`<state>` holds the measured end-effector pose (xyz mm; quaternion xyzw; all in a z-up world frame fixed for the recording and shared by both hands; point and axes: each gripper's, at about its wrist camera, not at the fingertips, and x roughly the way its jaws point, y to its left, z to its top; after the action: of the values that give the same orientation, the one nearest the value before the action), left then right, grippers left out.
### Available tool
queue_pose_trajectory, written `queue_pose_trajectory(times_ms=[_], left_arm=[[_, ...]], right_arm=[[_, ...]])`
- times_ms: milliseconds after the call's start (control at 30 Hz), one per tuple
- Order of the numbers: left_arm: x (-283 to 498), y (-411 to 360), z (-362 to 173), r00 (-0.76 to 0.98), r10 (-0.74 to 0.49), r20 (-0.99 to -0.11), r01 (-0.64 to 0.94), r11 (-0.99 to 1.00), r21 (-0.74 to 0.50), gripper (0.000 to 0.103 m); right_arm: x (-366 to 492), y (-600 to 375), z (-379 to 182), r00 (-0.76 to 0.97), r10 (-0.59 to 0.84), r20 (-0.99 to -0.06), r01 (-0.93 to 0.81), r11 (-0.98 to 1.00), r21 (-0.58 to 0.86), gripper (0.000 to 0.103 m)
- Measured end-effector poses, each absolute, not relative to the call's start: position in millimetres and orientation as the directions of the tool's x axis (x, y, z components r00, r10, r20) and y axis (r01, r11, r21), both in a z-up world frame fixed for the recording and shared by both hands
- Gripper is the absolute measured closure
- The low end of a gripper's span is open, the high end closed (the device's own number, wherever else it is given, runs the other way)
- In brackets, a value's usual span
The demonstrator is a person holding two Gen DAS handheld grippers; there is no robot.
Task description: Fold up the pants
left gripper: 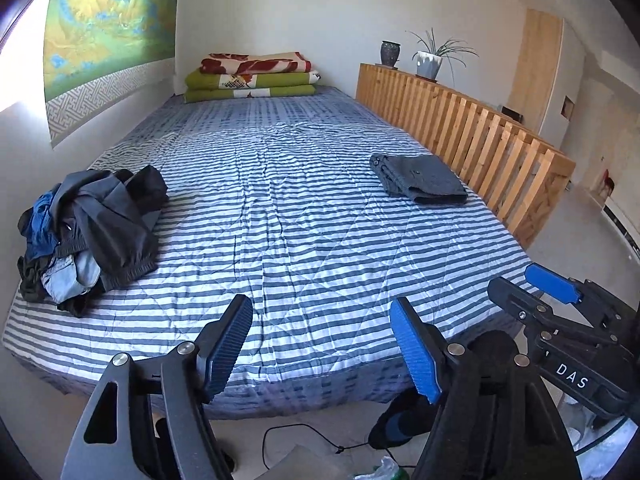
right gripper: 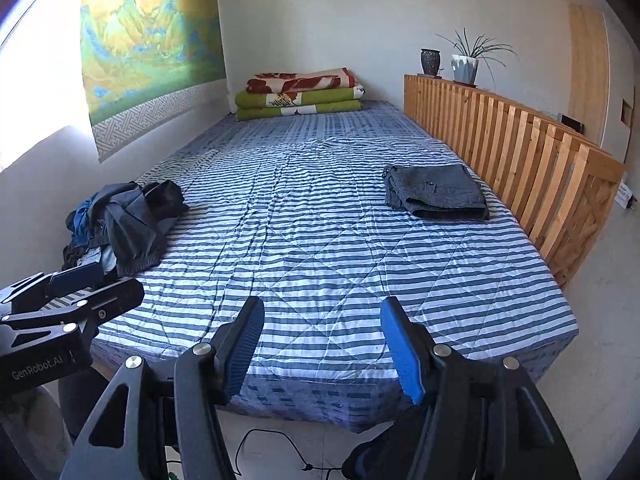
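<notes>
**A:** Read me the stock, biggest item down.

**B:** Item one: bed (left gripper: 304,216), striped blue-and-white quilt, filling the middle of both wrist views, its near edge just beyond my tongs. Item two: wooden slatted rail (left gripper: 472,128) running along the bed's right side, near to far. Item three: landscape wall hanging (left gripper: 108,28), left wall, far end. Item four: stack of folded blankets (left gripper: 252,78), green below and red-patterned on top, at the bed's far end against the wall.

**A:** And the clothing?

**B:** Item five: heap of unfolded clothes (left gripper: 92,232), dark grey, black and blue pieces tangled together, on the bed's left side toward the near end. Item six: folded grey pants (left gripper: 420,180), lying flat on the right side of the bed, close beside the rail, well apart from the heap.

**A:** Smaller goods?

**B:** Item seven: potted plant (left gripper: 430,62) in a white pot, on top of the rail at its far end. Item eight: dark vase (left gripper: 390,53), just left of the plant.

**A:** Your tongs?

**B:** Left tongs (left gripper: 324,344): jaws wide apart, nothing between them, over the near edge of the bed. Right tongs (right gripper: 324,344): parted about halfway, likewise holding nothing, beside the left ones.
</notes>
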<state>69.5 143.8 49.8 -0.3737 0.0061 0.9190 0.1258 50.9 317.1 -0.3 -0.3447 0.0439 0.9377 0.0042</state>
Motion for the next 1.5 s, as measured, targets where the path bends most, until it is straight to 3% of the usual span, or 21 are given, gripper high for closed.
queue_pose_trajectory(times_ms=[1500], left_arm=[[41,157,27,-0.672,0.207,-0.711,-0.216,-0.973,-0.08,0.025]], right_arm=[[30,320,-22,-0.723,-0.068,-0.687,0.0,-0.995,0.099,0.046]])
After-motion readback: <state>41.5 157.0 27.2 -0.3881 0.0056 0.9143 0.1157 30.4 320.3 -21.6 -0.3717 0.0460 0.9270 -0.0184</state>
